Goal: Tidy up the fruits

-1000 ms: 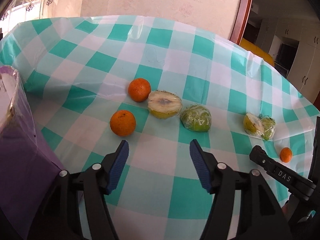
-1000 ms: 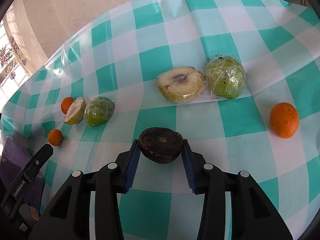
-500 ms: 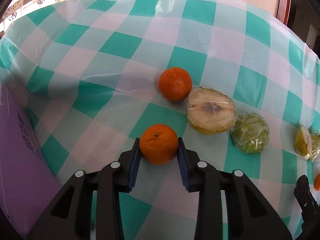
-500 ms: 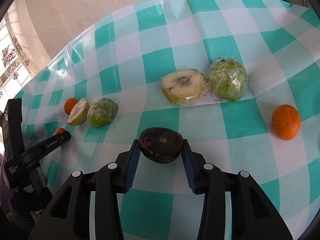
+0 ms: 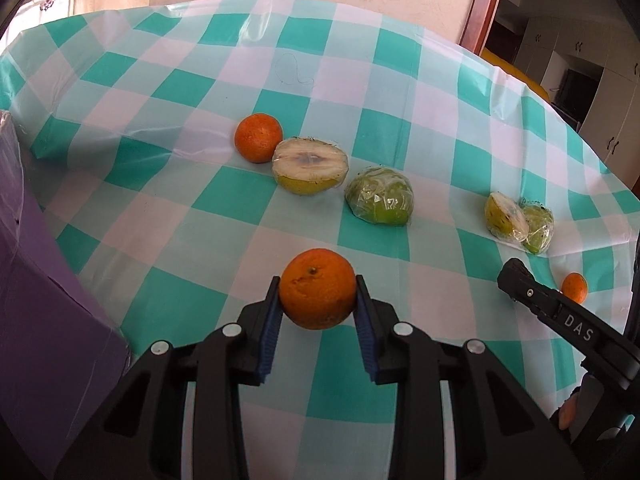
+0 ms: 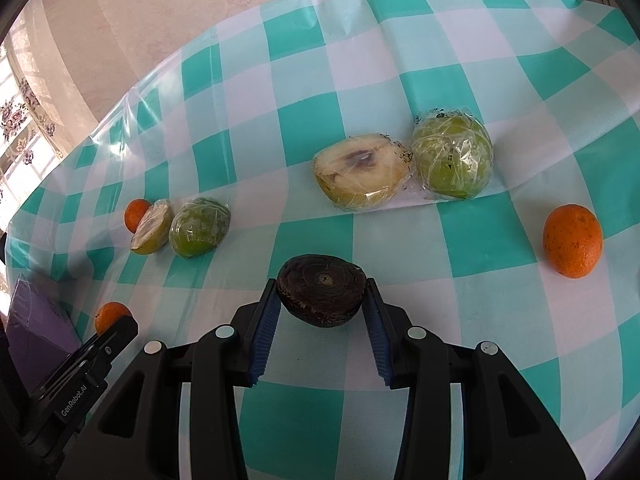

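Orange peel bulges between the blue pads of the left gripper, clamped on a tangerine above the checked cloth; the right gripper pinches a dark round fruit. Both grips sit near the pad tips, so a jolt could roll either fruit free.

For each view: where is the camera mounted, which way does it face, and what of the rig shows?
Left wrist: behind the left gripper, angled down at the checked tablecloth; its jaws clamp an orange.
Right wrist: behind the right gripper, angled down; its jaws clamp a dark fruit.
Shared: the wrapped fruit halves, and each other's gripper.
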Available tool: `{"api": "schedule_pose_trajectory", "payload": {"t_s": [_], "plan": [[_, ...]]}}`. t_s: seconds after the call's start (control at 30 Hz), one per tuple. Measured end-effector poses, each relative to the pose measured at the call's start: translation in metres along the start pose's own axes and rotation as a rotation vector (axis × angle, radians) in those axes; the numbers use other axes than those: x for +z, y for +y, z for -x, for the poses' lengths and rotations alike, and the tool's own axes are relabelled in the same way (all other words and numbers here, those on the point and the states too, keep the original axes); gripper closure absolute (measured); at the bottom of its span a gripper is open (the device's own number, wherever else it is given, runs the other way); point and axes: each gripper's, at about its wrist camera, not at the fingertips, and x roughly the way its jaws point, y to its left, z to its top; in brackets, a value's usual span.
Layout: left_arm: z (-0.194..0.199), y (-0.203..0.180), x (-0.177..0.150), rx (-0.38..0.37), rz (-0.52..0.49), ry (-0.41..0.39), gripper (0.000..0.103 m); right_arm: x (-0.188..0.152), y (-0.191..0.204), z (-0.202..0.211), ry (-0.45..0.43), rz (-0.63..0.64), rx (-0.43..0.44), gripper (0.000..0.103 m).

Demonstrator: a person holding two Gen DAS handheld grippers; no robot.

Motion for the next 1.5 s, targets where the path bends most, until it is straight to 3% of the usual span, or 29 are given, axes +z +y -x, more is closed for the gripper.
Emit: {"api": "schedule_pose_trajectory", "payload": {"t_s": [0.37,0.53,0.77,1.07,1.23,1.4,1.5], "plan": [[-0.005,-0.011,-0.008,0.042,0.012,-0.005,0.069,-0.004,0.001,0.016,-0.069,-0.001,-0.015,0.062],[0.026,-0.015,-0.042,0.028,-0.093,-0.011,0.069,-0.033,0.014,0.037,-0.057,0.004,-0.039,0.062],[0.059,-0.001,-0.081,-0.016,-0.103,0.023,0.068,-0.086,0.025,0.073,-0.024,-0.040,-0.069,0.062],[0.098,0.001,-0.124,-0.036,-0.217,0.022,0.068,-0.134,0.053,0.113,-0.005,0.068,-0.076,0.062],[0.117,0.006,-0.133,-0.043,-0.230,0.034,0.068,-0.147,0.067,0.127,0.037,0.111,-0.090,0.062],[0.141,0.014,-0.130,-0.002,-0.256,0.036,0.068,-0.151,0.074,0.135,0.119,0.119,-0.080,0.062],[0.165,0.019,-0.123,0.013,-0.265,-0.008,0.068,-0.146,0.083,0.151,0.093,0.120,-0.050,0.062]]}}
